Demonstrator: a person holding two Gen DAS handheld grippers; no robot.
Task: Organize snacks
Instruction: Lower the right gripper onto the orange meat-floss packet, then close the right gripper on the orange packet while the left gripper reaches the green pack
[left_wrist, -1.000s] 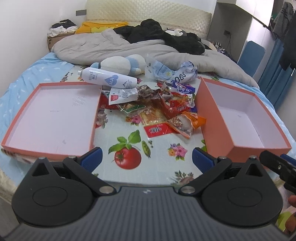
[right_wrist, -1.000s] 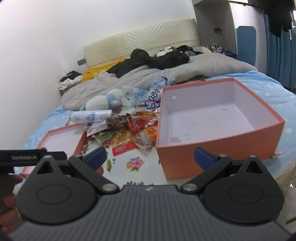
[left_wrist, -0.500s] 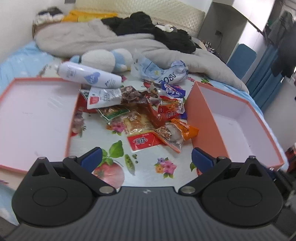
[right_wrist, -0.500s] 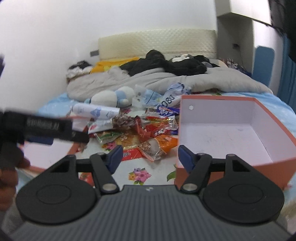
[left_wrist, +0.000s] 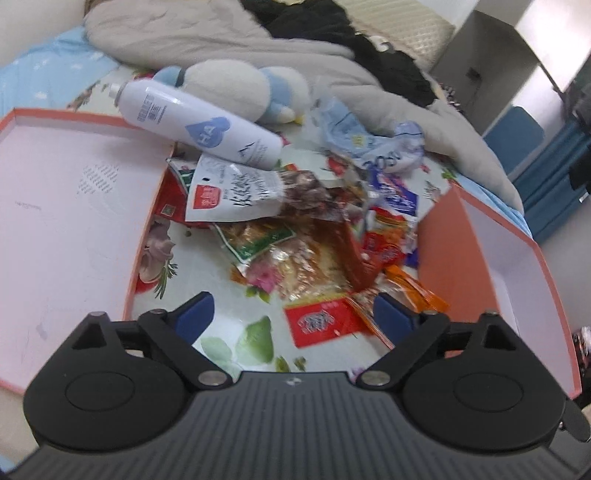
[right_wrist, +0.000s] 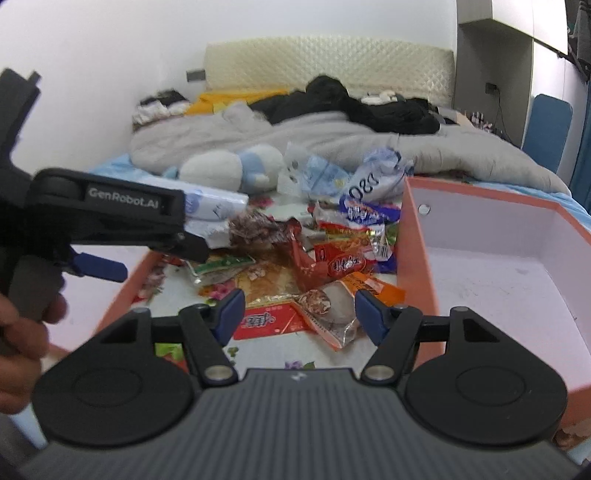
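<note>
Left wrist view: your left gripper is closing, nothing gripped, over the red snack packet — long axis crosswise. Your right gripper stands part-open and empty above the sausage packet; orange boxes flank the pile.

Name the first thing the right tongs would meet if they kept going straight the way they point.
Probably the clear-and-orange snack packet lying between the open right tongs, on the near edge of the snack pile; depth is uncertain.

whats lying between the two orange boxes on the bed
A heap of snack packets on the floral sheet fills the gap between the shallow box and the deep box; both wrist views show it.
</note>
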